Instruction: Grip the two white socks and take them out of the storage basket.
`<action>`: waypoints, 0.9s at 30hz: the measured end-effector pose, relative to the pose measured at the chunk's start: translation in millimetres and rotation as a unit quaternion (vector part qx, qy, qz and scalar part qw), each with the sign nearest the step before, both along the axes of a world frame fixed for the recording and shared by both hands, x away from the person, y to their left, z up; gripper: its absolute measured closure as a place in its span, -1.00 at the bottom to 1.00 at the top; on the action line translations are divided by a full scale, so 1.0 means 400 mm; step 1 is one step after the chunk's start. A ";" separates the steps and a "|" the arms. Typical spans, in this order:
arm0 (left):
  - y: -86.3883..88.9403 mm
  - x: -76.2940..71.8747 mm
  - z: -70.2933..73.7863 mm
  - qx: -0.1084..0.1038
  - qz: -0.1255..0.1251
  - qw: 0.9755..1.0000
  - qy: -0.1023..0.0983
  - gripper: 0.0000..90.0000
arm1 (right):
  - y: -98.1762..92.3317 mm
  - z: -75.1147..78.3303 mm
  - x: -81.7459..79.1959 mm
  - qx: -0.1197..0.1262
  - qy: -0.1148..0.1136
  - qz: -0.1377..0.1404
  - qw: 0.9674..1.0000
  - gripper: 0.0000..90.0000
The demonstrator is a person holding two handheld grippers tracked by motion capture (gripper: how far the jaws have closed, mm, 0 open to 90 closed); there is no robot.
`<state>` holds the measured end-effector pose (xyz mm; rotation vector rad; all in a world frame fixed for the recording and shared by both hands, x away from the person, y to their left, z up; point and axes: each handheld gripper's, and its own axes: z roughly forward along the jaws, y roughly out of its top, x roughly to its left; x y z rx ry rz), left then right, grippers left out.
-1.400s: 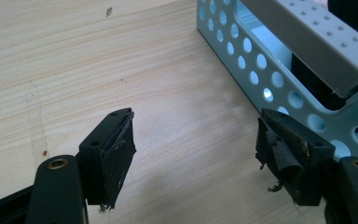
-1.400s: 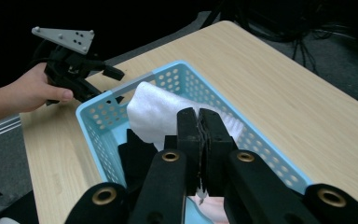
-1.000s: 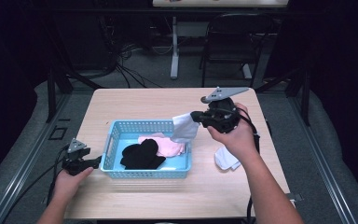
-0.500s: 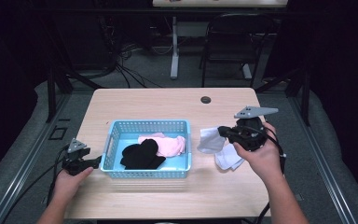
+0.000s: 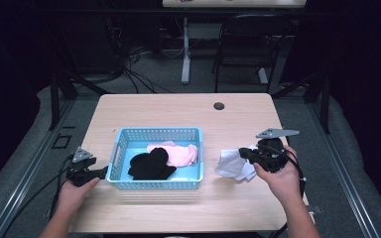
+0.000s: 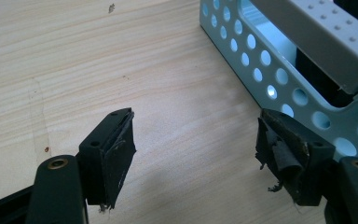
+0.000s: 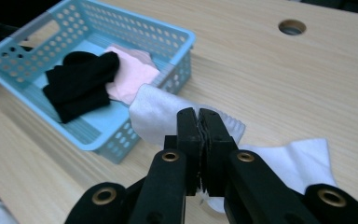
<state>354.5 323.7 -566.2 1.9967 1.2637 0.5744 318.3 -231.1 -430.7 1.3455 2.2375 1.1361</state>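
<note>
A light blue basket (image 5: pixel 118 149) (image 7: pixel 116 140) stands on the table's middle and holds a black cloth (image 5: pixel 152 165) (image 7: pixel 79 79) and a pink cloth (image 5: pixel 178 153) (image 7: pixel 130 72). My right gripper (image 5: pixel 241 153) (image 7: pixel 198 116) is shut on a white cloth (image 5: pixel 228 166) (image 7: pixel 156 112), held low just right of the basket. Another white cloth (image 7: pixel 303 158) lies on the table beneath it. My left gripper (image 5: pixel 101 172) (image 6: pixel 193 140) rests open on the table at the basket's left wall (image 6: pixel 270 70), nothing between its jaws.
A round cable hole (image 5: pixel 219 106) (image 7: pixel 292 26) sits in the table near its far edge. Behind the table stand a dark chair (image 5: pixel 248 44) and a white table leg (image 5: pixel 185 54), with cables on the floor.
My right gripper has carried the white cloth from above the basket's right edge rightward and down to the table beside the other white cloth. The left gripper has stayed put.
</note>
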 end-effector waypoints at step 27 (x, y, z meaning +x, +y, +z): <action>0.001 0.009 -0.004 0.000 0.003 1.000 0.004 -0.38 | -0.119 -0.128 0.105 -0.029 0.004 -0.155 0.988 0.75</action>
